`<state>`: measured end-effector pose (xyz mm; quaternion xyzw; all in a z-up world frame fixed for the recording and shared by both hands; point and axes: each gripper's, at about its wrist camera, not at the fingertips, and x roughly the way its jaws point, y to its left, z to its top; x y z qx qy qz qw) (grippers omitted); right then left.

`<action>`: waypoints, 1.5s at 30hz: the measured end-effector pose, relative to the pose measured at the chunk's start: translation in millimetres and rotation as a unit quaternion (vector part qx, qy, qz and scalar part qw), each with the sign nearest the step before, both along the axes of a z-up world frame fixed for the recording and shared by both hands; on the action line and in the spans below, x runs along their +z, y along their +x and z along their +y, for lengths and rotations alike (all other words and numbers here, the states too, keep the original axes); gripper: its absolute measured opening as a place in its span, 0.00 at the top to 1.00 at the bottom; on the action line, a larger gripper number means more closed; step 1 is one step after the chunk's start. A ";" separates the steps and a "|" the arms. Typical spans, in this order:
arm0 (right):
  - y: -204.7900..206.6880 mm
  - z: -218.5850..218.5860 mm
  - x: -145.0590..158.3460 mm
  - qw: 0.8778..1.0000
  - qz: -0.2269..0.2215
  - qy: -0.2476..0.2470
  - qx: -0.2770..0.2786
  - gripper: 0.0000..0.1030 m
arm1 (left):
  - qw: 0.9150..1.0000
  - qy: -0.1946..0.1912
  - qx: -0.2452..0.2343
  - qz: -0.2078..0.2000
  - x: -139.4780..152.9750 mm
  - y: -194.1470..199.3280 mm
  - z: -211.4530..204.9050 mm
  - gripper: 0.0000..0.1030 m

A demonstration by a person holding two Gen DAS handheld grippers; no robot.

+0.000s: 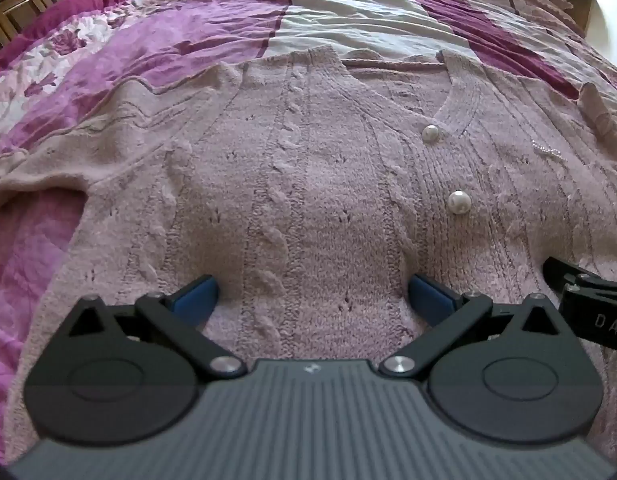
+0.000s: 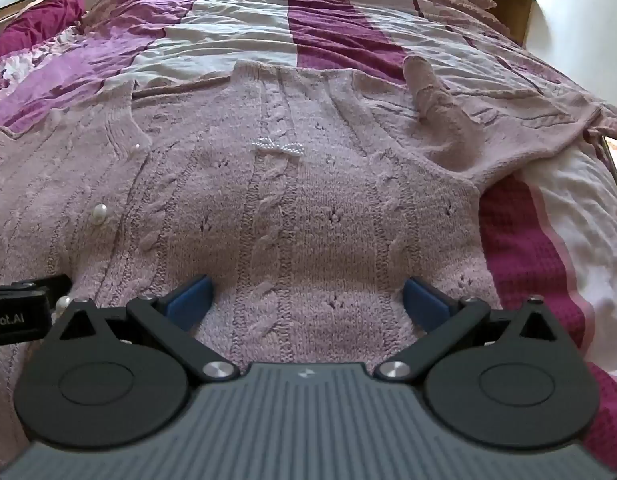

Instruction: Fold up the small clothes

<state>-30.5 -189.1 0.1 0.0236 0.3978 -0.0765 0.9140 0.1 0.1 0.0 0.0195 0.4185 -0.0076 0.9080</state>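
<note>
A pink cable-knit cardigan (image 1: 308, 184) lay spread flat, front up, on a bed with a striped purple and white bedspread (image 1: 348, 4). The left tool (image 1: 312, 296) hovered over the garment's near left part, its blue fingers (image 1: 196, 294) spread wide and holding nothing. The right tool (image 2: 306, 298) stood likewise spread over the near right part. Pearl buttons (image 1: 459, 202) ran down the middle placket, and the right sleeve (image 2: 440, 120) lay bunched at the far right.

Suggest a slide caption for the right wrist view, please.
Open right gripper poised over pink cardigan on the striped bedspread.
</note>
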 end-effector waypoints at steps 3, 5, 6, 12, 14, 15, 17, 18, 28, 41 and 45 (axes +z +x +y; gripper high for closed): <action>-0.7 0.3 -0.2 1.000 0.001 0.000 0.000 0.00 | 1.000 0.003 0.000 -0.001 -0.1 -0.1 -0.4 0.00; -1.1 0.3 -0.3 1.000 0.001 0.000 0.000 0.00 | 1.000 0.003 0.000 -0.001 -0.1 -0.1 -0.2 0.00; -1.1 0.3 -0.3 1.000 0.001 -0.001 0.000 0.00 | 1.000 0.003 0.000 -0.001 -0.2 -0.1 -0.3 0.00; -2.0 0.5 -0.5 1.000 -0.001 -0.001 0.000 0.00 | 1.000 0.003 -0.001 -0.001 -0.2 -0.2 -0.2 0.00; -1.4 0.1 -0.2 1.000 0.000 -0.001 0.000 0.00 | 1.000 0.004 0.000 -0.001 -0.2 -0.1 -0.3 0.00; -1.0 -0.2 -0.1 1.000 0.000 -0.001 0.000 0.00 | 1.000 0.004 0.000 0.000 -0.1 -0.1 -0.4 0.00; -2.0 0.8 -0.4 1.000 -0.002 -0.002 0.000 0.00 | 1.000 0.003 0.000 0.000 -0.2 -0.1 -0.2 0.00; -1.8 0.9 -0.4 1.000 -0.002 -0.002 0.000 0.00 | 1.000 0.003 0.000 0.000 -0.2 -0.1 -0.2 0.00; -2.1 1.1 -0.2 1.000 -0.003 -0.003 0.000 0.00 | 1.000 0.004 -0.001 0.000 -0.2 -0.1 -0.3 0.00; -2.9 1.7 -0.5 1.000 -0.004 -0.003 0.000 0.00 | 1.000 0.003 0.001 0.001 -0.1 0.2 -0.4 0.00; -3.4 1.5 -0.9 1.000 -0.004 -0.004 0.000 0.00 | 1.000 0.003 0.001 0.000 0.1 0.4 -0.7 0.00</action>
